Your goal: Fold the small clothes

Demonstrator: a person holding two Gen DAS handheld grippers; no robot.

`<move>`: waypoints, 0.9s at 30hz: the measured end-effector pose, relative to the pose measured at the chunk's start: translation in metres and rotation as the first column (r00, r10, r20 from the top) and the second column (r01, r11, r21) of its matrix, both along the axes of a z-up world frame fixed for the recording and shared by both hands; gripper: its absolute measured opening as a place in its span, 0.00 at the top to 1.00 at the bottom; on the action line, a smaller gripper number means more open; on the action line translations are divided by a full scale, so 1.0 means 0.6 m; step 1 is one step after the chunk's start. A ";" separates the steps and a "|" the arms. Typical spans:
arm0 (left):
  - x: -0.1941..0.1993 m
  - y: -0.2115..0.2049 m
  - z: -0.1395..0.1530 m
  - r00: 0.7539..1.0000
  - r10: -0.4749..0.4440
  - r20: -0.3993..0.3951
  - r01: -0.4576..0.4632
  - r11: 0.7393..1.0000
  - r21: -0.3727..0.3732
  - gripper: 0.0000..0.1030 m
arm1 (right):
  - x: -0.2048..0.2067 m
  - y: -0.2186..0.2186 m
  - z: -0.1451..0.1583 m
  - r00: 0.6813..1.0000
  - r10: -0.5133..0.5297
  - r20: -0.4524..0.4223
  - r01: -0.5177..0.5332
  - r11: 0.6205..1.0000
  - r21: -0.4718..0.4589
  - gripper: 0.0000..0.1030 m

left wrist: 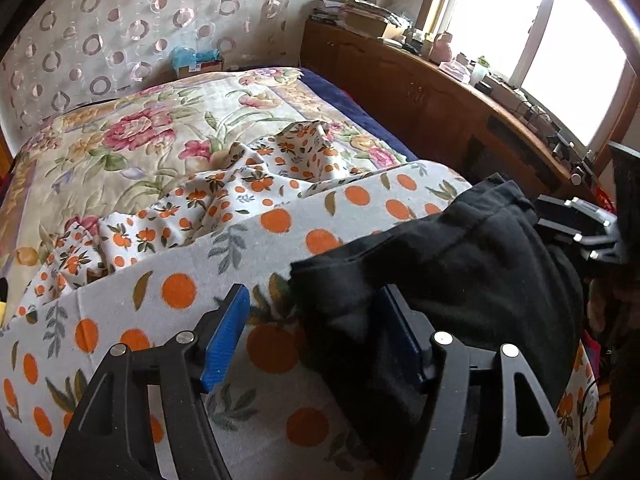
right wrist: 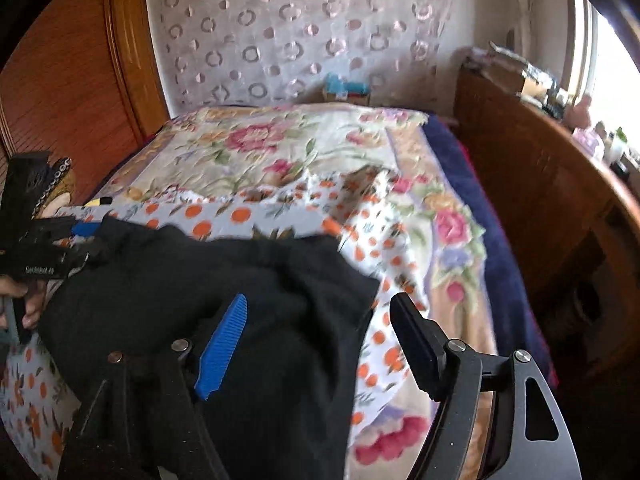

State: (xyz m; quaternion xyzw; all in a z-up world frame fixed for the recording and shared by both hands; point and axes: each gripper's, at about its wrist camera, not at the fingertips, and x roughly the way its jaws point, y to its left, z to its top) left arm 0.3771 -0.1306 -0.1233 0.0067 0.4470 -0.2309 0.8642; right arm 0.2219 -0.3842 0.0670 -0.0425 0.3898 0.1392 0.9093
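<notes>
Bed [left wrist: 120,152] covered by one floral quilt; on top of it, one orange-print blanket [left wrist: 280,232] is spread across the near end, with a second, smaller-patterned orange-print cloth [left wrist: 256,176] rumpled behind it. One black garment [left wrist: 460,264] is seen, bunched in folds on the orange-print blanket at the near edge of the bed. Its long axis is read as running roughly across the bed, from one gripper toward the other; which end is top cannot be told.

Two grippers are counted. Left gripper [left wrist: 316,336]: fingers spread, one blue pad [left wrist: 226,340] over bare blanket, the other finger at the garment's edge with black cloth lying between the two; no pinch is seen. Right gripper [right wrist: 324,348]: fingers spread wide over the garment's other end, blue pad [right wrist: 222,348] above the cloth, the second finger out past its edge over the blanket; nothing is gripped.

A wooden cabinet [left wrist: 420,92] is noted along the window side of the bed, its top crowded with papers, boxes and small items. A wooden wardrobe door [right wrist: 72,80] stands on the opposite side. A circle-patterned curtain [left wrist: 140,20] hangs behind the bed head, with one cardboard box [left wrist: 200,65] holding blue material below it. One hand [right wrist: 24,300] is seen on the left gripper's handle in the right wrist view.
</notes>
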 end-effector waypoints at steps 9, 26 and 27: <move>-0.006 -0.017 0.005 0.999 -0.044 -0.020 0.043 0.998 -0.041 0.79 | 0.050 -0.018 -0.023 0.994 0.029 -0.103 -0.015 0.991 0.131 0.25; -0.019 -0.021 0.013 0.999 -0.053 0.012 0.054 0.998 -0.045 0.88 | 0.045 0.007 -0.041 0.992 0.082 -0.096 -0.071 0.991 0.116 0.57; -0.024 -0.020 0.020 0.998 -0.056 0.024 0.057 0.997 -0.058 0.88 | 0.048 0.003 -0.043 0.991 0.090 -0.100 -0.076 0.988 0.138 0.62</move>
